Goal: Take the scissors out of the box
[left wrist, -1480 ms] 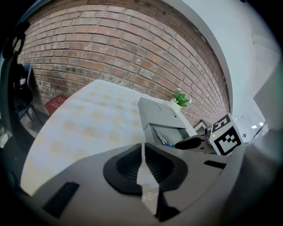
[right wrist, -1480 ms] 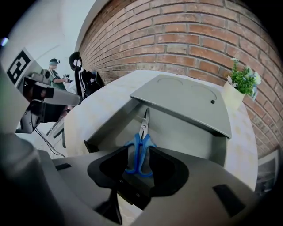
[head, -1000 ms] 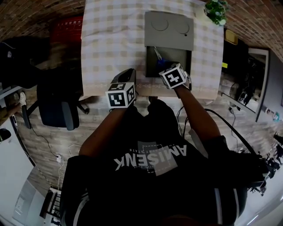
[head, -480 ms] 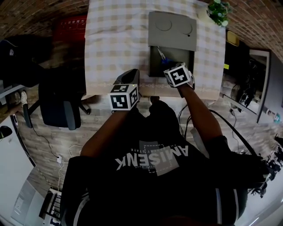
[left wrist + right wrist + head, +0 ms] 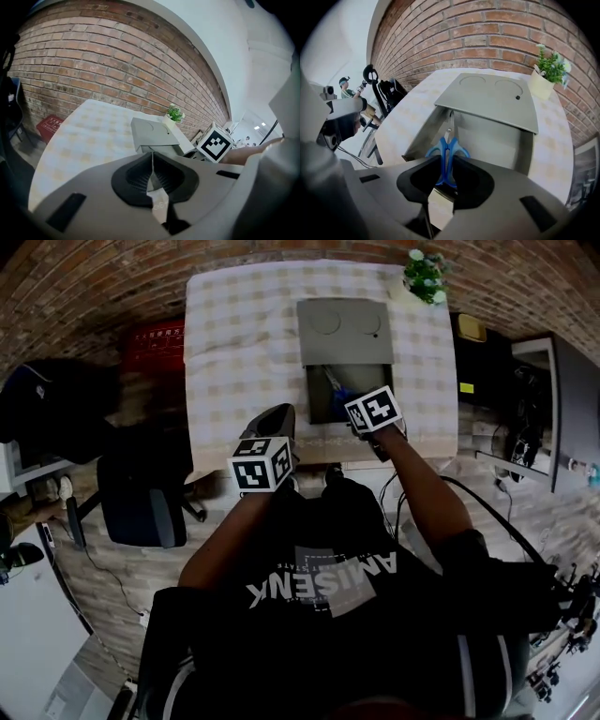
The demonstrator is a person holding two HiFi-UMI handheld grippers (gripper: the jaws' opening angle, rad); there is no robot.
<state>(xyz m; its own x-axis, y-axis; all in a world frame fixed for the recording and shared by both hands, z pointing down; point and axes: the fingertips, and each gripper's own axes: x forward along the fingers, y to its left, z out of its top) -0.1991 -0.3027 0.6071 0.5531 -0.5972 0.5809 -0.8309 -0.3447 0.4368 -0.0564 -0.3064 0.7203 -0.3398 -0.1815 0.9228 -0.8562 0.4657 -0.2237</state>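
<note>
The grey box stands open on the checked table, its lid folded back. In the right gripper view the scissors have blue handles and steel blades that point away into the box. My right gripper is shut on the blue handles, over the box's near edge. In the head view the scissors show just beyond the right gripper. My left gripper hangs above the table's near edge, left of the box, shut with nothing between its pads.
A potted plant stands at the table's far right corner. The checked cloth covers the table left of the box. A dark office chair and a red crate are on the floor at the left.
Both grippers have risen a little, the left one more. The right gripper has rolled slightly over the box's near edge with the blue handles at its tip.
</note>
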